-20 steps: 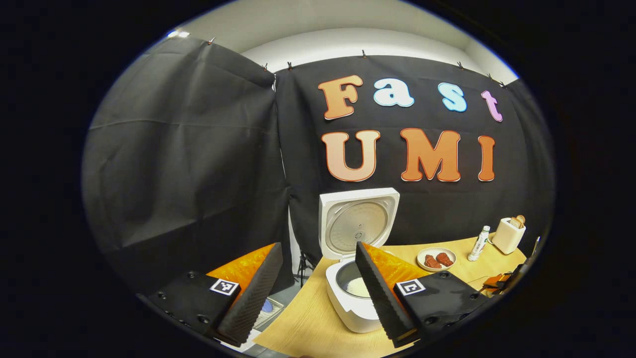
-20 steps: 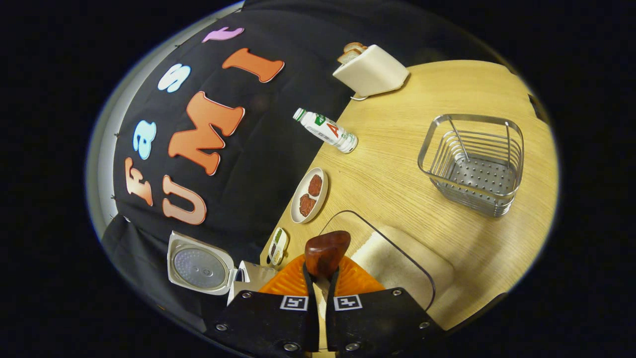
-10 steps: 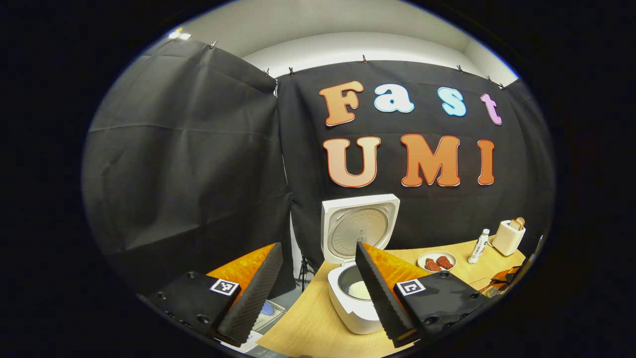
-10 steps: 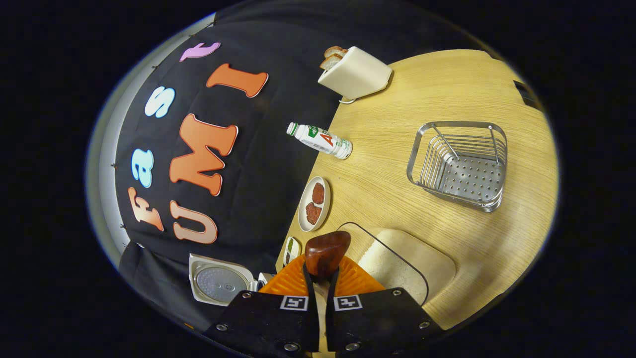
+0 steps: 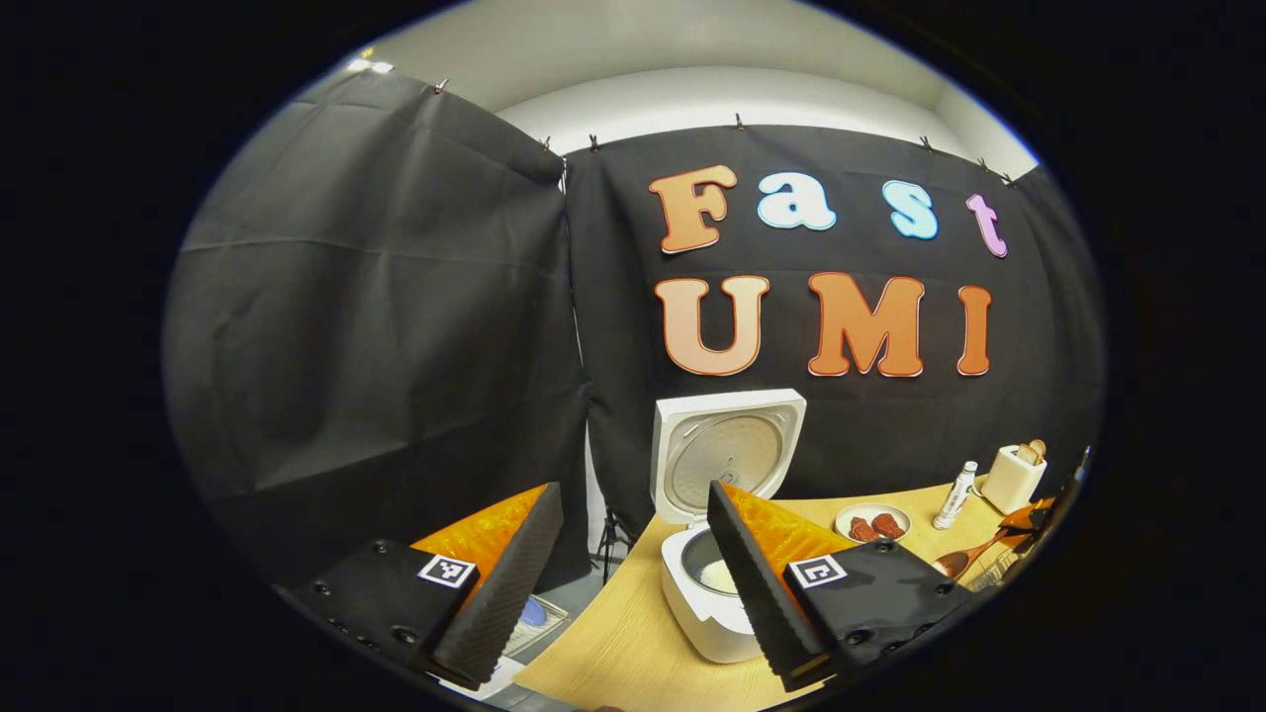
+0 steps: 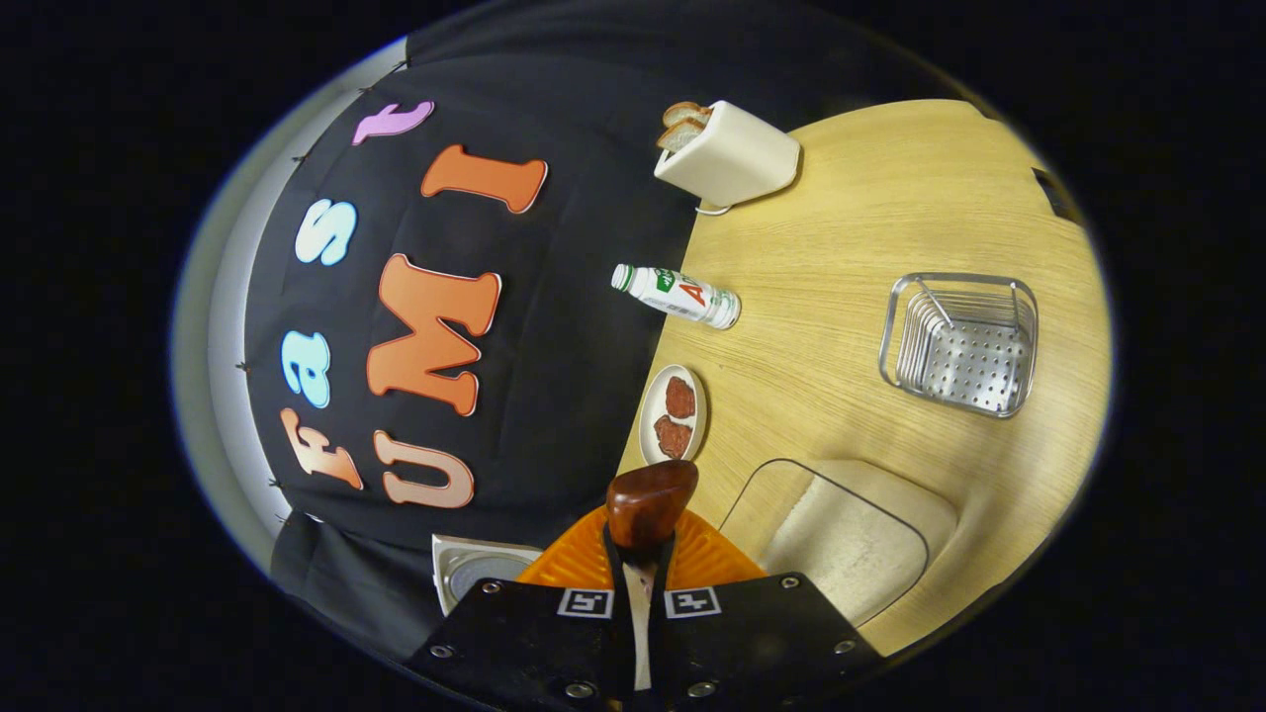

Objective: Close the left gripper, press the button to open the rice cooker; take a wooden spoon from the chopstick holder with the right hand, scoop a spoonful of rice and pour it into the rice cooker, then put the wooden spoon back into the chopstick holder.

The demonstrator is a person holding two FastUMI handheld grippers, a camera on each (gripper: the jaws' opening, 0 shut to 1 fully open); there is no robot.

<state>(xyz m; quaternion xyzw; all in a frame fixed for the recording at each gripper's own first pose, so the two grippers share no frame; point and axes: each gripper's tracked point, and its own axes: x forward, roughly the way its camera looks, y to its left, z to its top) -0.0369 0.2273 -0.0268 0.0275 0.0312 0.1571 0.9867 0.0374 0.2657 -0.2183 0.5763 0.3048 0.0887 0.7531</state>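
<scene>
With the cooker [image 5: 727,514] open, left hand-held gripper [image 5: 633,583] wide and right hand-held gripper [image 6: 638,554] clamping the spoon [image 6: 648,504], the holder [image 6: 964,341] sits at two o'clock, so I'd judge a tilted spoon could catch its rim.

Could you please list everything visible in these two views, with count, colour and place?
Rice cooker: one, white, lid up, table's left end.
Wooden spoon: one, reddish-brown, held in right gripper.
Chopstick holder: one, silver wire basket, table's right side.
Rice container: one, clear, white rice inside, near the right gripper.
Plate: one, white, two reddish pieces, by the wall.
Bottle: one, white with green cap, standing by the wall.
Toaster: one, cream, bread inside, far corner.
Table: one, light wood.
Left gripper: open.
Right gripper: shut on the spoon.
</scene>
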